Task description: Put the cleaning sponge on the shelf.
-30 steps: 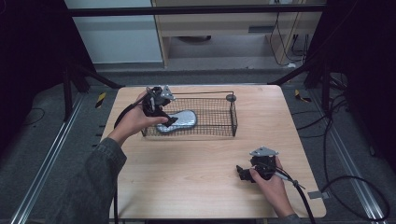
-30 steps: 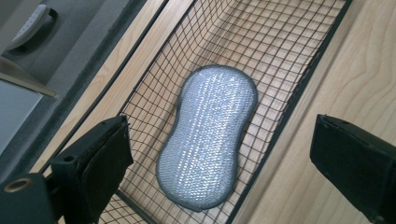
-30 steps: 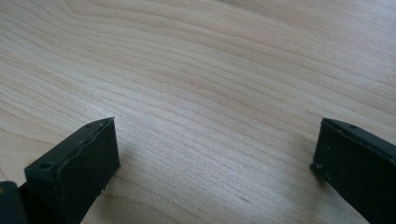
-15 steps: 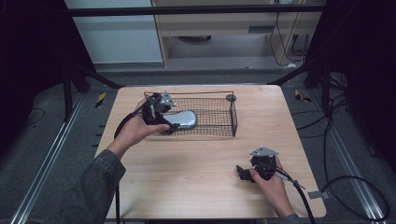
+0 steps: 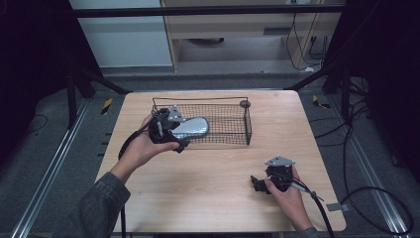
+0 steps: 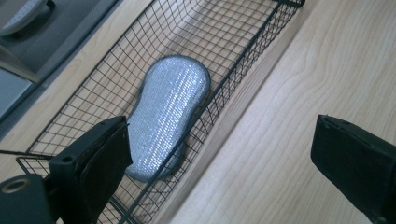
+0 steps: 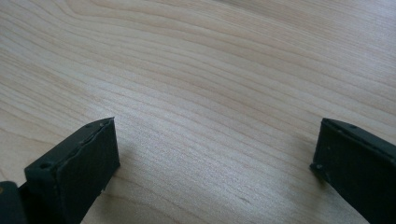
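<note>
While a silver sponge (image 6: 166, 114) lies inside the wire basket (image 5: 246, 130), both the left gripper (image 5: 171, 130) and right gripper (image 5: 261, 183) gape empty; a careless jaw could snag the mesh.

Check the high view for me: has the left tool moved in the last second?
Yes. The left tool has drawn back toward the table's near edge, off the silver mesh scouring pad, to the front left rim of the black wire basket.
</note>
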A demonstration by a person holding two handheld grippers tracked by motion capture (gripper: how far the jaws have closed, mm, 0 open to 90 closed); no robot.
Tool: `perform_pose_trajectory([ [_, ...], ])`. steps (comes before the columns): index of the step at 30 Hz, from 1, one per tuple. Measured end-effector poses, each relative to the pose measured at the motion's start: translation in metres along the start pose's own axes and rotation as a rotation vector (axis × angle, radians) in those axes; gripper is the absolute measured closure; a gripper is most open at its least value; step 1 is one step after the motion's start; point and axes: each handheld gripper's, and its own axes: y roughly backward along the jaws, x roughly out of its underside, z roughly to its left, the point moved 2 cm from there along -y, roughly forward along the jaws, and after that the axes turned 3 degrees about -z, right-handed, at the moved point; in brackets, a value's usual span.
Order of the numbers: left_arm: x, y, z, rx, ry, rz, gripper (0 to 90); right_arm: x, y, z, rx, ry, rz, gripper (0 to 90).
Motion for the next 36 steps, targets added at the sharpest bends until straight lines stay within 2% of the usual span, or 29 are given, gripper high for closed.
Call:
perform_pose_trajectory([
  [8,0.018,0.004,-0.01,-0.014,0.044,0.016,4.3,0.0,0.0,0.0,0.0,0.0,0.0,0.5],
  [11,0.027,0.005,-0.014,-0.004,0.081,0.009,4.3,0.0,0.0,0.0,0.0,0.0,0.0,0.5],
  [19,0.049,0.006,-0.026,-0.008,0.109,0.009,4.2,0.0,0.0,0.0,0.0,0.0,0.0,0.5],
  [27,0.068,0.006,-0.031,-0.021,0.147,0.005,4.4,0.0,0.0,0.0,0.001,0.0,0.0,0.5],
  [31,0.081,0.006,-0.031,-0.023,0.186,-0.005,4.6,0.0,0.0,0.0,0.0,0.0,0.0,0.5],
  [36,0.104,0.001,-0.032,-0.025,0.232,0.009,4.8,0.0,0.0,0.0,0.0,0.0,0.0,0.5],
])
